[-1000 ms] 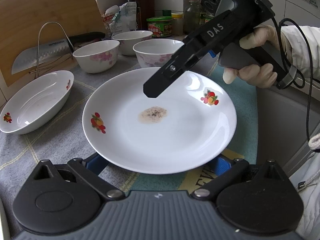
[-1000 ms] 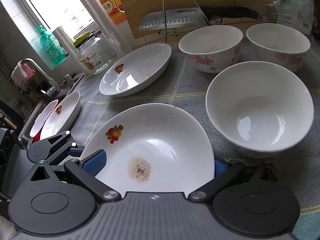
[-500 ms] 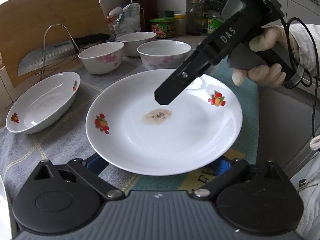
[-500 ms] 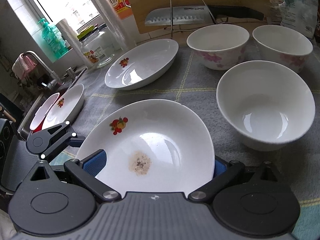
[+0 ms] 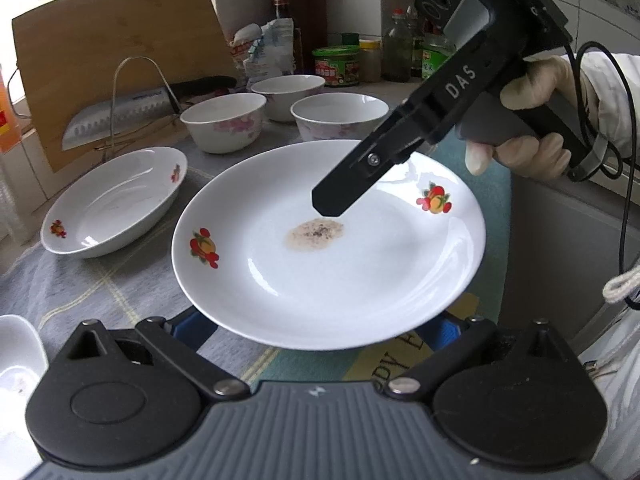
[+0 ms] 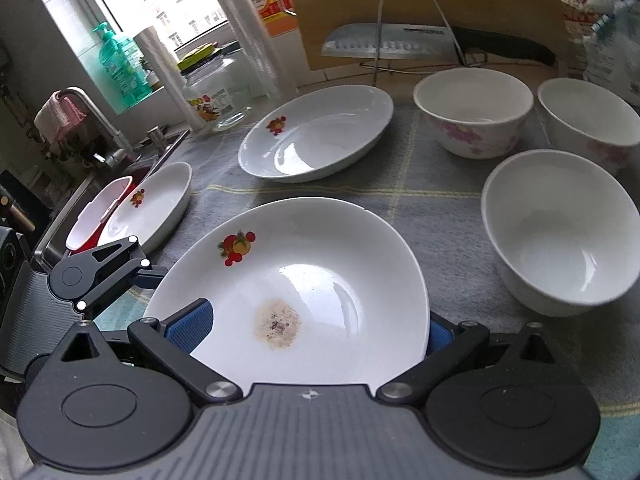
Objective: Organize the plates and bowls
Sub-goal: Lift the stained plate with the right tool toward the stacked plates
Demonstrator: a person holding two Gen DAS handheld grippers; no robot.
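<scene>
Plate (image 5: 328,264) gripped at near rim by left fingers (image 5: 188,326), spread wide around it. Also flanked by right fingers (image 6: 188,322), wide at its rim; contact unclear. Held level, stained face up, above grey cloth (image 6: 436,200) on surface. Second plate (image 6: 316,132) and three bowls (image 6: 560,232) toward far edge. Sink (image 6: 100,184) at left edge.

right gripper (image 5: 332,204) — black, "DAS" lettering, silver screw | pale glove (image 5: 536,120) | white sleeve (image 5: 608,96)
</scene>
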